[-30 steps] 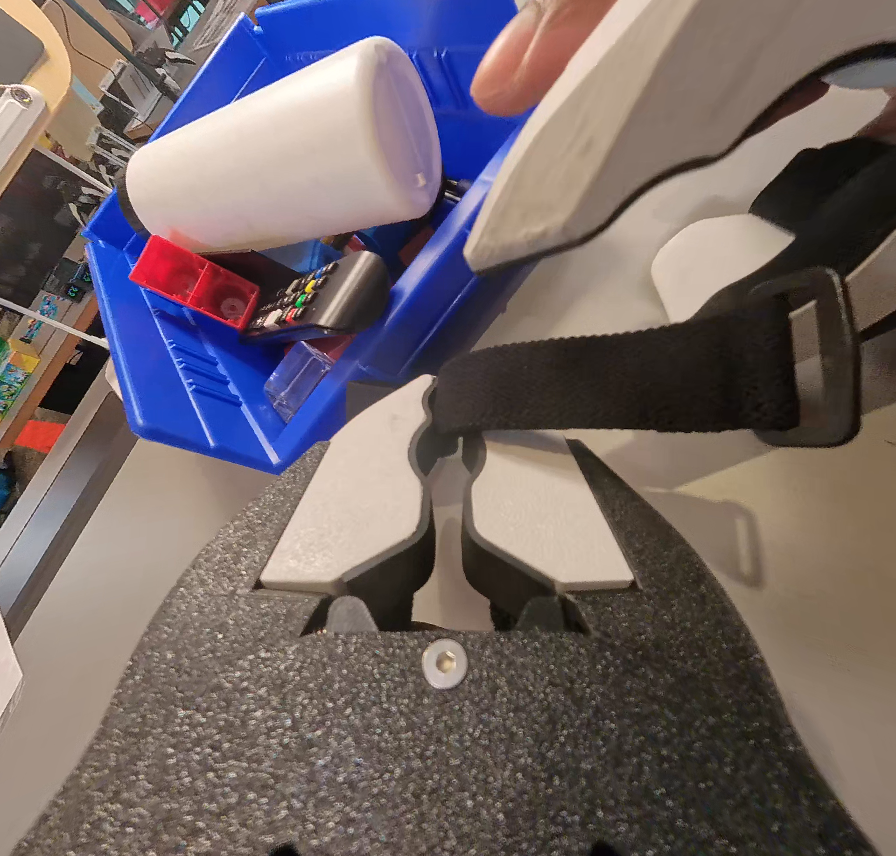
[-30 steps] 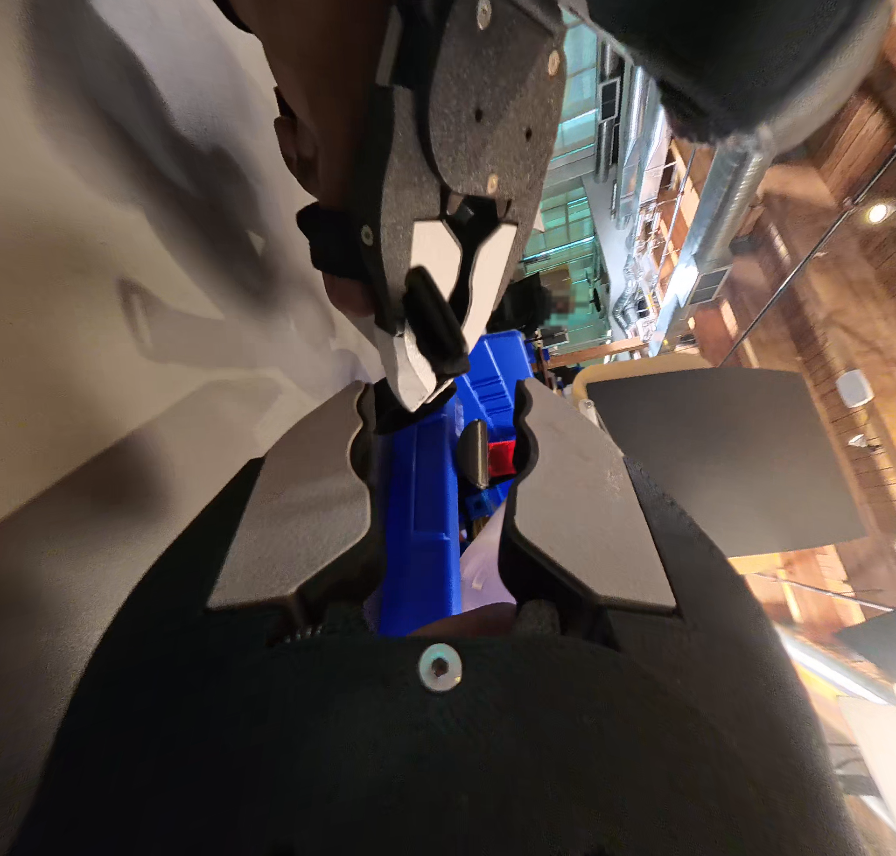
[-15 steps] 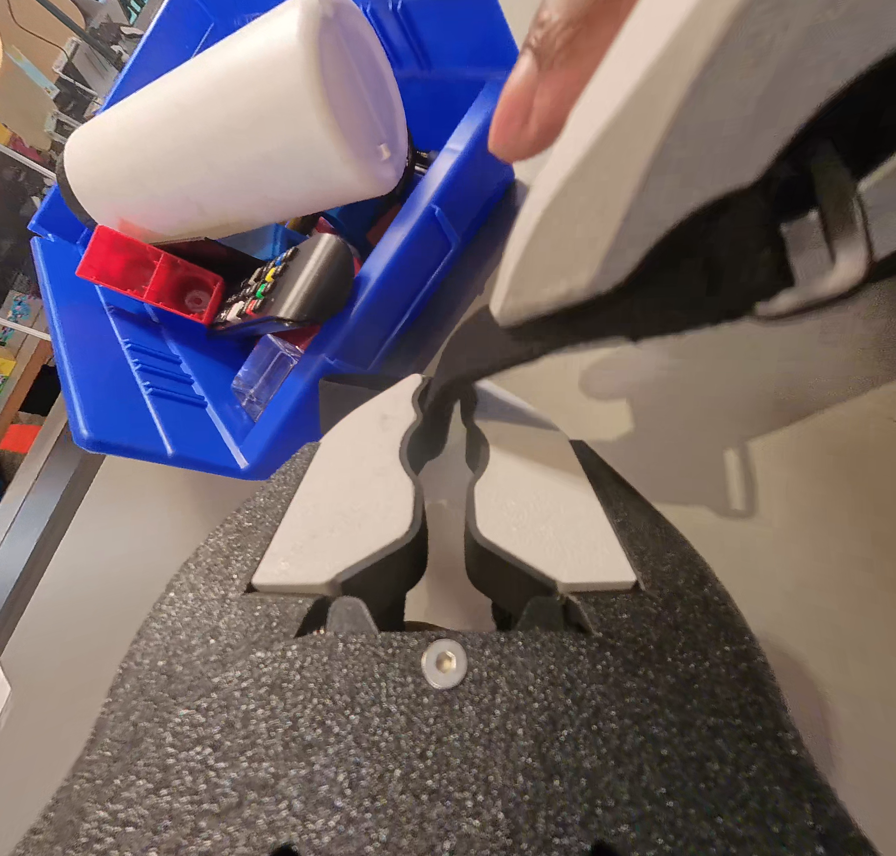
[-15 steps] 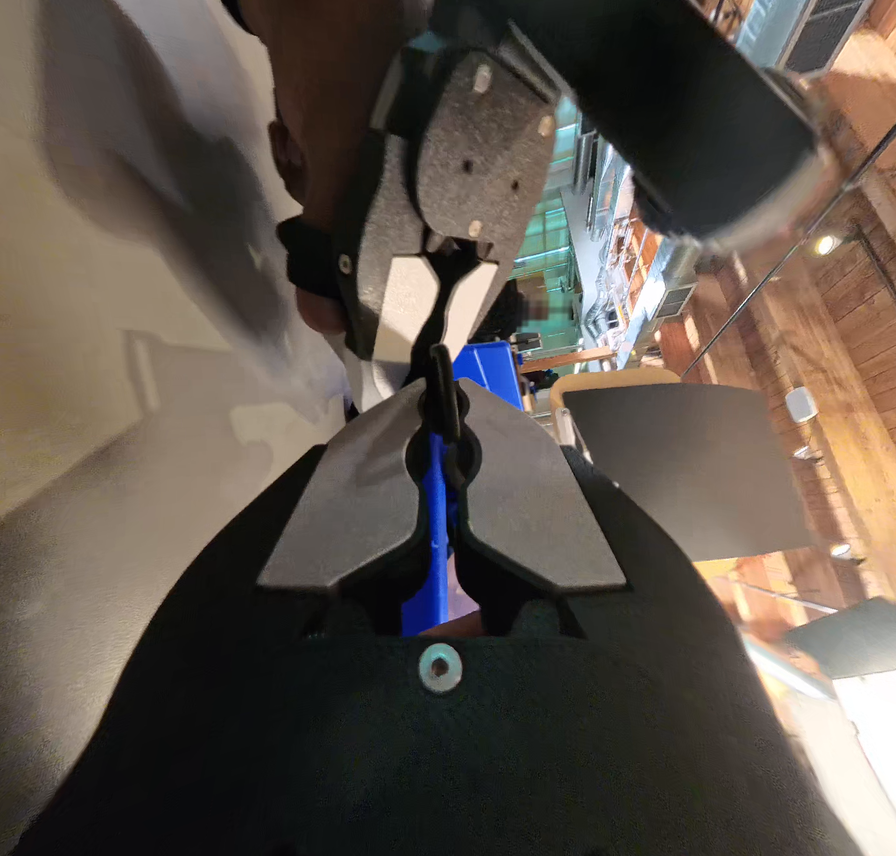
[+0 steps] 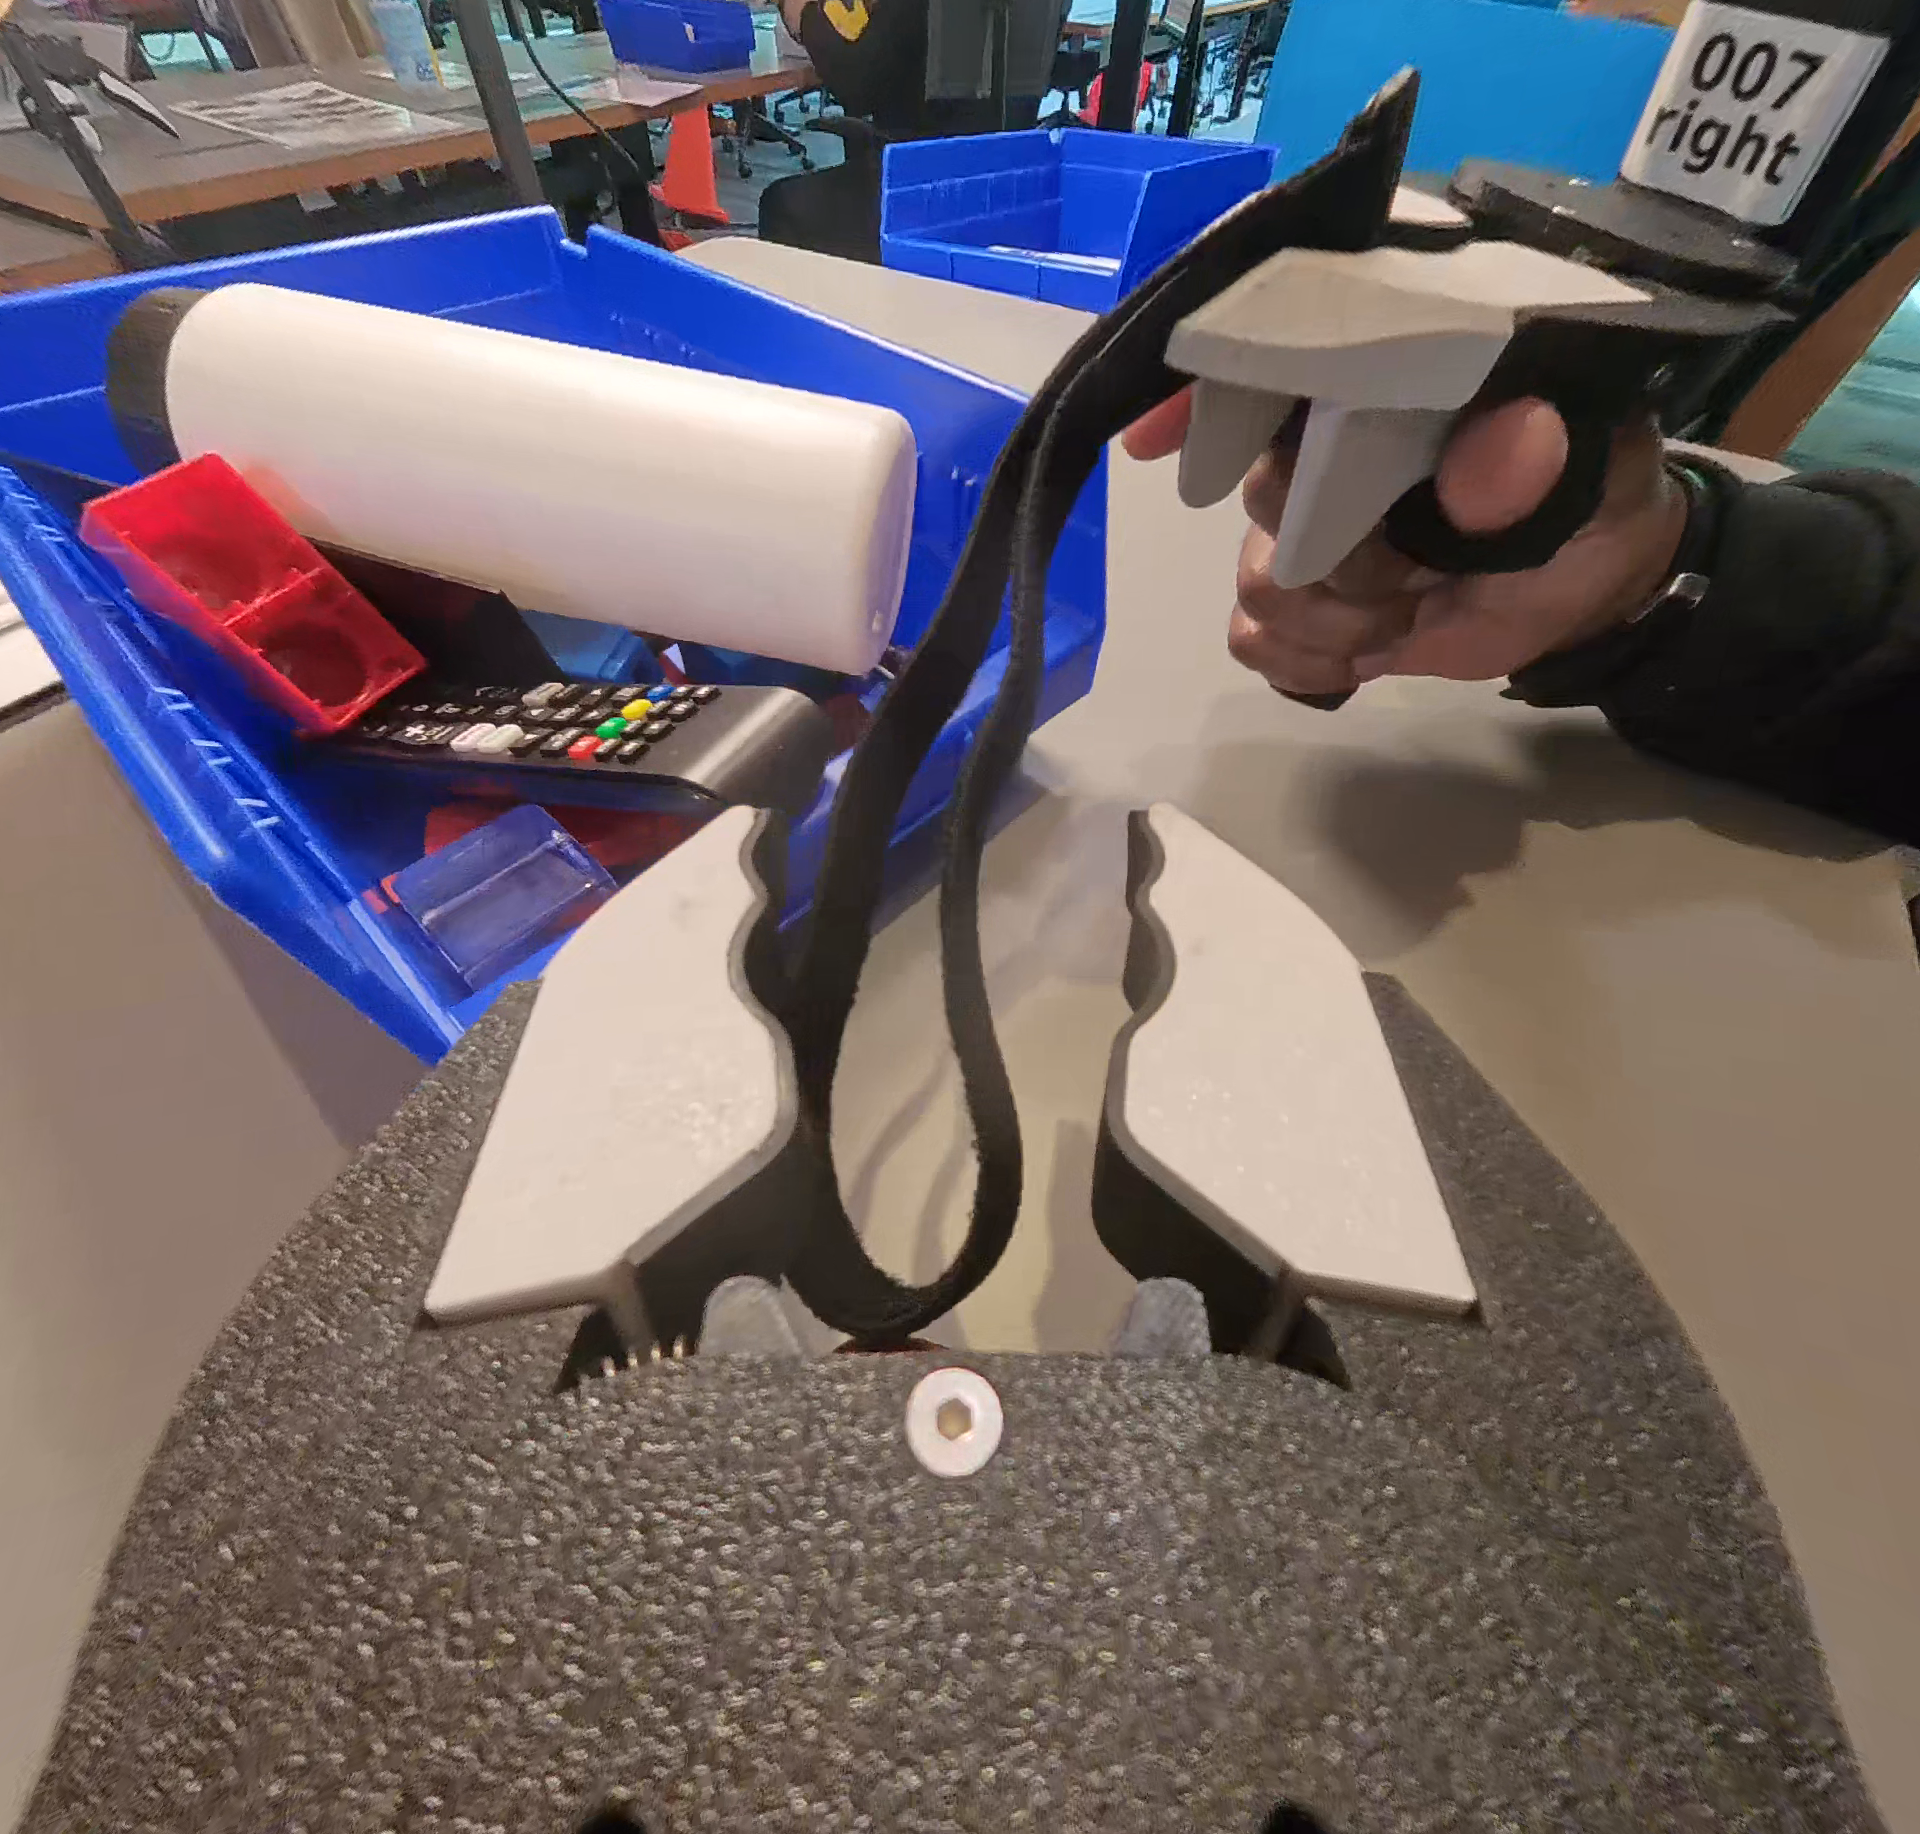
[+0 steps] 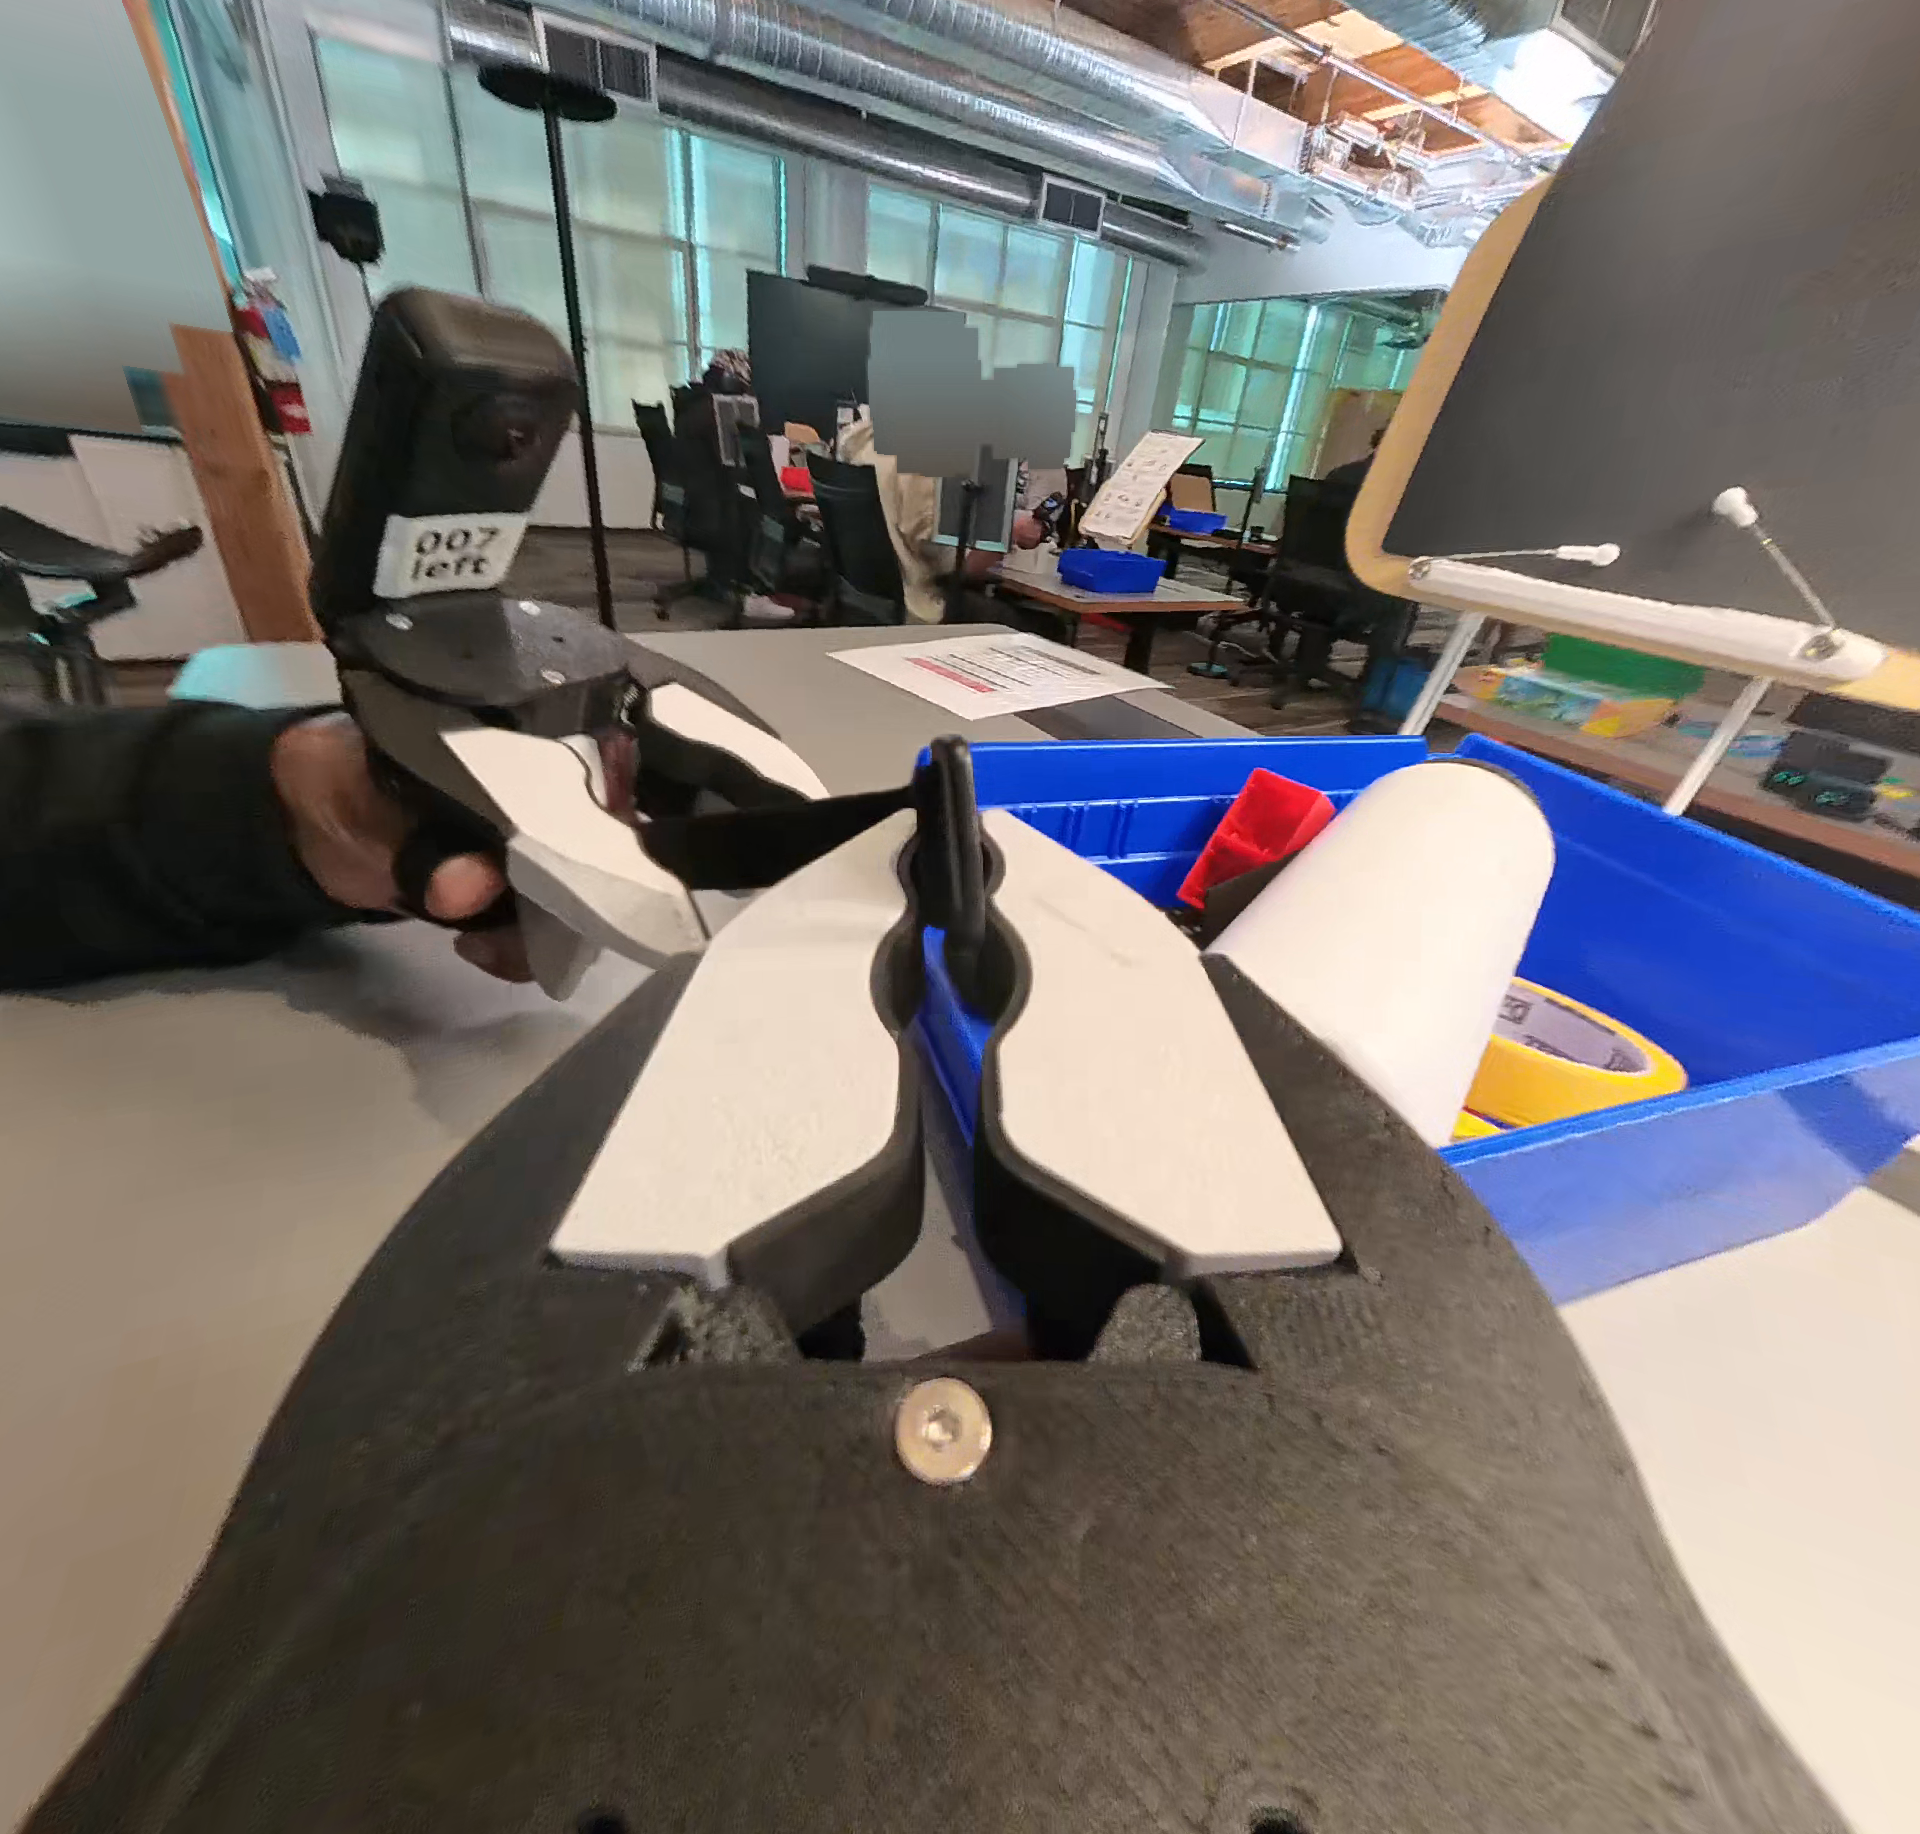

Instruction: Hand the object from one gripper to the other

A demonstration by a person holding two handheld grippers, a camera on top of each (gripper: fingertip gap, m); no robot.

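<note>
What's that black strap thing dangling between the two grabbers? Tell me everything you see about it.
The black strap looks like a flat band of woven fabric, limp and doubled into a loop. The right gripper is shut on its upper end. From there it hangs down between the spread fingers of the open left gripper, beside the blue bin.

A black strap [image 5: 904, 849] hangs between pale grey fingers [image 5: 665, 1046] set in speckled black bodies. The bin [image 5: 239, 828] on the grey table [image 5: 1558, 953] is bright blue. In it lie a white cylinder [image 5: 540, 454] with a black end, a red tray [image 5: 249, 589], a black remote [image 5: 582, 735] with coloured buttons, and yellow tape [image 6: 1569, 1057].
</note>
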